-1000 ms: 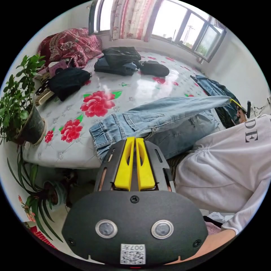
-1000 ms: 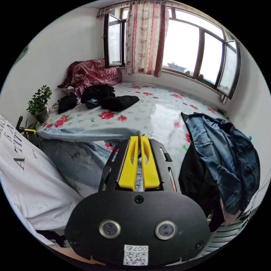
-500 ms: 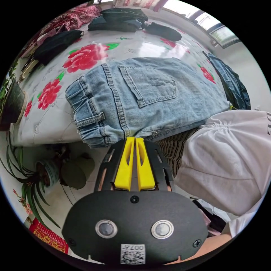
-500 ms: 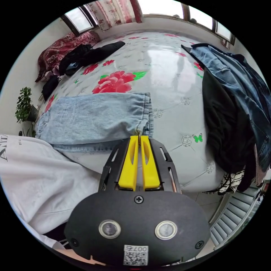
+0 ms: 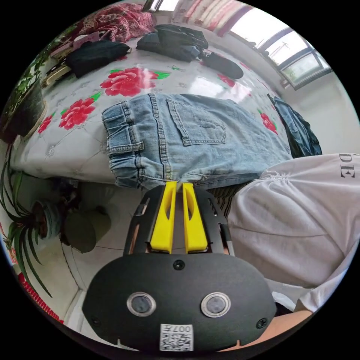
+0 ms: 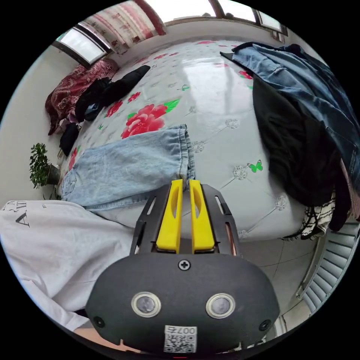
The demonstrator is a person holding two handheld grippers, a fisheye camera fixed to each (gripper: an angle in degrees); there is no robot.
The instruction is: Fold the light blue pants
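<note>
Folded light blue pants (image 5: 195, 138) on floral bed (image 5: 75, 150)

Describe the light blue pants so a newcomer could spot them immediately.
Start at the bed with its red-flower cover. On its near edge, beside the person's white shirt, lie the light blue pants, folded flat. They are pale denim, back pocket up; the other heaps are black or darker blue.

White shirt (image 5: 300, 221): letters "DE", rest cut off.

Light blue pants (image 5: 195, 138) folded, flat on bed (image 5: 75, 157)
</note>
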